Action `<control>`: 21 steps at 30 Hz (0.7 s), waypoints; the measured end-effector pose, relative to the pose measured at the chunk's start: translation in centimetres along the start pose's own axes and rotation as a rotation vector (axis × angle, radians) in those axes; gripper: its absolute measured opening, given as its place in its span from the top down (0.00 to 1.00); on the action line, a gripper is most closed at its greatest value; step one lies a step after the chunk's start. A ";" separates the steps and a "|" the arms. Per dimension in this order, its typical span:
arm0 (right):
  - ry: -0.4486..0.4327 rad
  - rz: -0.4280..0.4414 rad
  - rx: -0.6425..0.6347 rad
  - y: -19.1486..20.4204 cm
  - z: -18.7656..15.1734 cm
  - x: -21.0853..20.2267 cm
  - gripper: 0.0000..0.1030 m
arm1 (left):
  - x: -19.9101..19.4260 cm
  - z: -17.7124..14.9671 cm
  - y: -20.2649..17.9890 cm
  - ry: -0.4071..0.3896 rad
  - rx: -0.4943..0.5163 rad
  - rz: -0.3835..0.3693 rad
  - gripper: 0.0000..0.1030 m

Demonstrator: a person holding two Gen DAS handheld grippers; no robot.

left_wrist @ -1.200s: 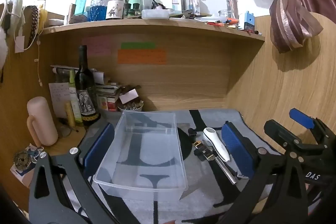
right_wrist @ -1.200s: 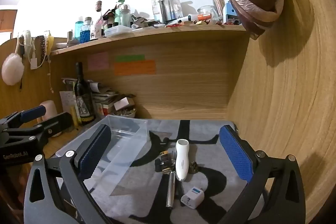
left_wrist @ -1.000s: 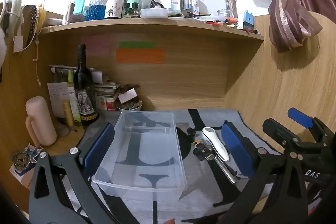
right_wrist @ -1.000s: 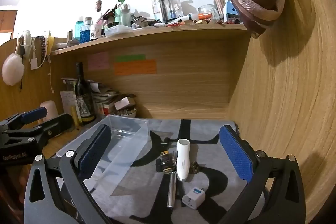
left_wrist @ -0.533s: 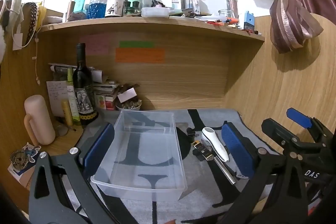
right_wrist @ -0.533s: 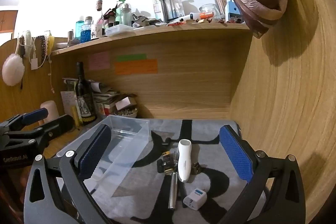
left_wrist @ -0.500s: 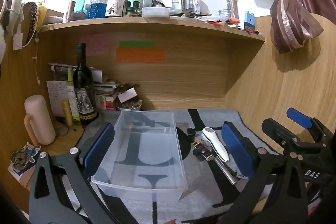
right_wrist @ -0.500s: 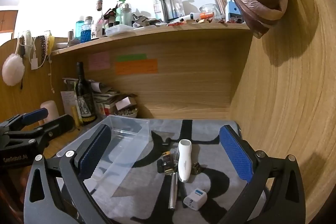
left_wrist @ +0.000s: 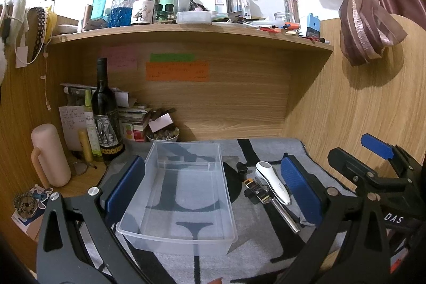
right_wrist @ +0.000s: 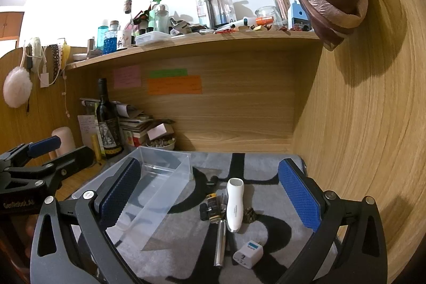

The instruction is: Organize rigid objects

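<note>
Beside the clear bin [right_wrist: 162,177], right of it on the grey mat [right_wrist: 266,175]: white handset [right_wrist: 234,204], metal rod [right_wrist: 220,244], white plug [right_wrist: 248,254], all touching or near. Right gripper [right_wrist: 207,196] spread wide, empty; left gripper [left_wrist: 213,185] wide around the bin. Risk: closing on 2 items at once, knocking the rod rolling.

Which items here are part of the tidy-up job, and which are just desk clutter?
Job:
- clear plastic bin, empty
- white handheld device
- silver metal cylinder
- white plug adapter
- small black-and-gold item
- left claw and right claw, both open

Clutter:
- wine bottle
- pink mug
- sticky notes
- shelf bottles
- curtain
</note>
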State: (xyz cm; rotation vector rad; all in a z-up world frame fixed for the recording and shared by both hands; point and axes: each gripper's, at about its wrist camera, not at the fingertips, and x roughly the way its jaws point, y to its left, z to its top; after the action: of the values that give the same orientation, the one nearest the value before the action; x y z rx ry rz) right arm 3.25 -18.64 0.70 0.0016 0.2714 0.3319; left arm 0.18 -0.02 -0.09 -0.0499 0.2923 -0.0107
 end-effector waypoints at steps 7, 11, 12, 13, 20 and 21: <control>0.000 0.000 -0.001 0.0 0.1 0.0 0.00 | 0.1 0.0 0.1 0.004 -0.013 -0.001 0.00; 0.000 0.001 -0.002 0.0 0.1 0.0 0.00 | 0.1 0.1 0.2 0.004 -0.013 -0.003 0.00; 0.000 0.001 -0.003 0.0 0.1 0.0 0.00 | 0.1 0.1 0.2 0.004 -0.013 -0.002 0.00; 0.000 0.000 -0.003 0.0 0.1 0.0 0.00 | 0.1 0.1 0.2 0.004 -0.013 -0.003 0.00; 0.000 0.002 -0.006 0.0 0.2 0.1 0.00 | 0.1 0.0 0.1 0.002 -0.009 -0.005 0.00; -0.001 0.002 -0.007 0.1 0.2 0.1 0.00 | 0.1 0.0 0.2 0.004 -0.010 -0.007 0.00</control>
State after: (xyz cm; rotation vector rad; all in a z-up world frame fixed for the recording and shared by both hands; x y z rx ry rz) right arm 3.34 -18.56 0.90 -0.0049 0.2693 0.3347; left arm 0.33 0.13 -0.12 -0.0611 0.2958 -0.0160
